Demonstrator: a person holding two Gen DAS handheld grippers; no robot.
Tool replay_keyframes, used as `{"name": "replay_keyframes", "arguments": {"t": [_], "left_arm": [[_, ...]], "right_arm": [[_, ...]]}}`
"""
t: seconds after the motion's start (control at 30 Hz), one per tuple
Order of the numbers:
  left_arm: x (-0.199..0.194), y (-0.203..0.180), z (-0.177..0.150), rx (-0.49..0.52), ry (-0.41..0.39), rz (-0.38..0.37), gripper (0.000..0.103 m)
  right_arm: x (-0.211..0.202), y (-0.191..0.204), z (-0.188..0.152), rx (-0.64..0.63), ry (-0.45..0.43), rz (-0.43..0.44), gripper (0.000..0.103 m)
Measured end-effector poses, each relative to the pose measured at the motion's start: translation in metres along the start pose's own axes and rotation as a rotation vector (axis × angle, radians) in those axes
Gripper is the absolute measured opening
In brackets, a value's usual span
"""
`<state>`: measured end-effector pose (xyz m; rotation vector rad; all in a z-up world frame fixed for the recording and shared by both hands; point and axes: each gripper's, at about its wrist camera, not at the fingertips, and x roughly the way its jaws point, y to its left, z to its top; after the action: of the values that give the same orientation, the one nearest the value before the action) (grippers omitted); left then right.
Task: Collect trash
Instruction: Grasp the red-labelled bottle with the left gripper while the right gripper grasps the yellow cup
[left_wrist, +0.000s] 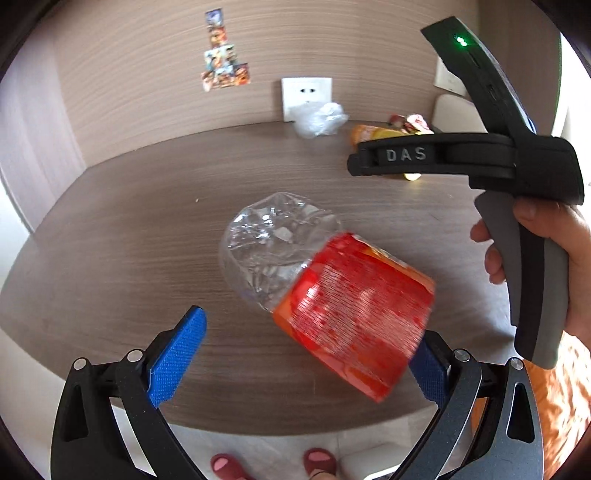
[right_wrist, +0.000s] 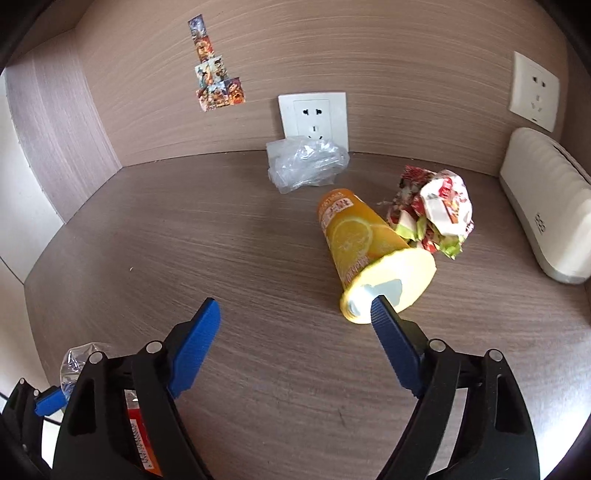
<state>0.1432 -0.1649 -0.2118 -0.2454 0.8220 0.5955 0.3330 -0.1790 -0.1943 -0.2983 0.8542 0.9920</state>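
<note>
1. Nothing looks collected yet: four pieces of trash lie on the worktop (right_wrist: 258, 229), and no bin shows.
2. My left gripper (left_wrist: 306, 354) has its jaws spread; the crushed bottle (left_wrist: 325, 291) with the red label lies between them, and I cannot tell if the right pad touches it.
3. My right gripper (right_wrist: 295, 343) is open and empty, its right fingertip over the mouth of the orange cup (right_wrist: 354, 240) at 1 o'clock.
4. The crumpled wrapper (right_wrist: 432, 210) sits just beside the cup; the clear plastic bag (right_wrist: 306, 164) lies at 12 o'clock against the back wall.
5. Open room lies at 9 to 11 o'clock; a white box (right_wrist: 546, 221) crowds 3 o'clock.
</note>
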Motion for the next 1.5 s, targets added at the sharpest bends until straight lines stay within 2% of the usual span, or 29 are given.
{"name": "replay_keyframes", "arguments": {"t": [0.1,0.13,0.17,0.2,0.23,0.27,0.3,0.33,0.4,0.57,0.73,1.07,1.27,1.5], "left_arm": [[-0.001,0.008,0.004,-0.043,-0.027,0.001,0.094],[-0.001,0.010,0.006,-0.050,-0.037,0.000,0.082],[-0.002,0.012,0.007,-0.054,-0.045,-0.002,0.074],[0.001,0.012,0.011,-0.049,-0.040,-0.008,0.061],[0.004,0.014,0.012,-0.045,-0.034,-0.018,0.049],[0.008,0.015,0.014,-0.039,-0.025,-0.026,0.044],[0.011,0.016,0.015,-0.034,-0.021,-0.034,0.035],[0.012,0.016,0.017,-0.026,-0.020,-0.036,0.023],[0.014,0.019,0.021,-0.012,-0.037,-0.040,0.016],[0.010,0.031,0.038,0.000,-0.096,-0.042,0.008],[0.004,0.037,0.058,0.039,-0.136,-0.048,0.003],[-0.017,0.044,0.085,0.127,-0.198,-0.104,0.002],[-0.034,0.051,0.098,0.208,-0.235,-0.183,0.002],[-0.051,0.061,0.103,0.325,-0.271,-0.341,0.002]], "right_arm": [[0.007,0.001,0.009,-0.015,0.010,0.015,0.079],[0.009,0.001,0.012,-0.022,0.009,0.011,0.077],[0.011,0.001,0.016,-0.027,0.009,0.010,0.073],[0.013,0.001,0.019,-0.028,0.010,0.012,0.069],[0.015,0.000,0.021,-0.029,0.011,0.015,0.057],[0.017,0.001,0.024,-0.036,0.011,0.009,0.041],[0.018,0.000,0.027,-0.040,0.010,0.009,0.031],[0.018,-0.001,0.028,-0.040,0.011,0.007,0.011],[0.016,-0.002,0.030,-0.047,0.001,0.001,0.008],[-0.002,-0.001,0.031,-0.078,-0.041,-0.013,0.007],[-0.025,-0.004,0.034,-0.040,-0.079,-0.002,0.007],[-0.074,0.001,0.035,0.057,-0.153,-0.022,0.007],[-0.103,0.015,0.032,0.111,-0.192,-0.092,0.007],[-0.144,0.046,0.010,0.216,-0.241,-0.224,0.007]]}}
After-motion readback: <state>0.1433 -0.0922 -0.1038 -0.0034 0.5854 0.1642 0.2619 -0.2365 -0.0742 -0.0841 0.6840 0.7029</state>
